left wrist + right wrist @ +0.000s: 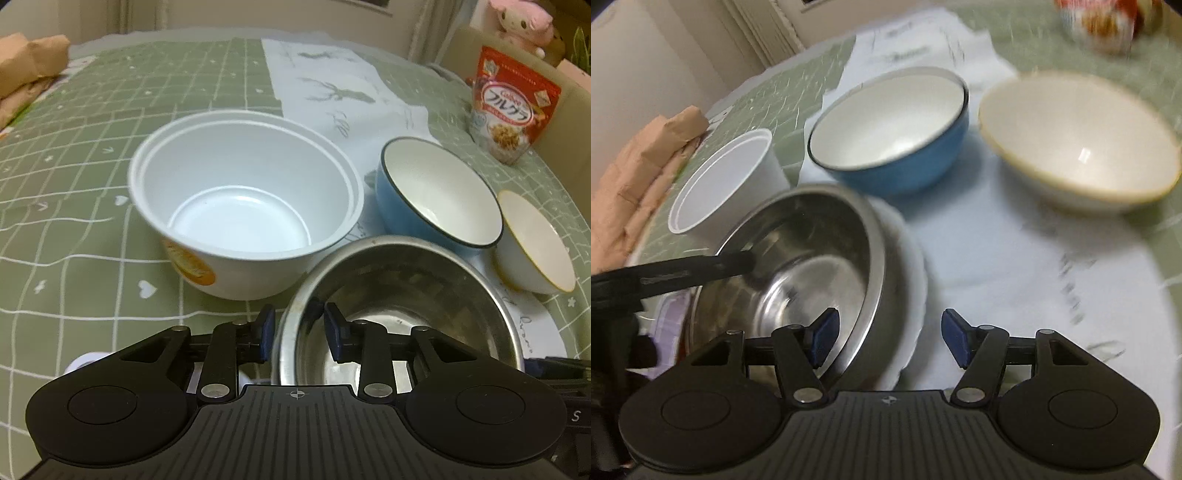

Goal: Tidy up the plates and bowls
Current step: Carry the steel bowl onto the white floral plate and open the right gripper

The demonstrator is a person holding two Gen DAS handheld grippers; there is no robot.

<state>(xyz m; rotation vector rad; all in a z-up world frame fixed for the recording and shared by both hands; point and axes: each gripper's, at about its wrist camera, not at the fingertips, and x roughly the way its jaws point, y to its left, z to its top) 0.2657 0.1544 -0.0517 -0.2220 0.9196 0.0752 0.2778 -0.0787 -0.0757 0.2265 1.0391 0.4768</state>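
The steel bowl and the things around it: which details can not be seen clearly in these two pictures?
- Steel bowl: near rim hidden by the left gripper in the left wrist view.
- White plate under it: mostly covered by the bowl in the right wrist view; whether one plate or several, cannot tell.
- Cereal bag: blurred and cut by the top edge there.
- Cream bowl: partly hidden behind the blue bowl.

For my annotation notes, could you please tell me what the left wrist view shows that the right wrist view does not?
Only the left wrist view shows the pink plush toy and the white bowl's orange label. Only the right wrist view shows the white plate under the steel bowl. Both show the blue bowl, the cream bowl and the paper bag.
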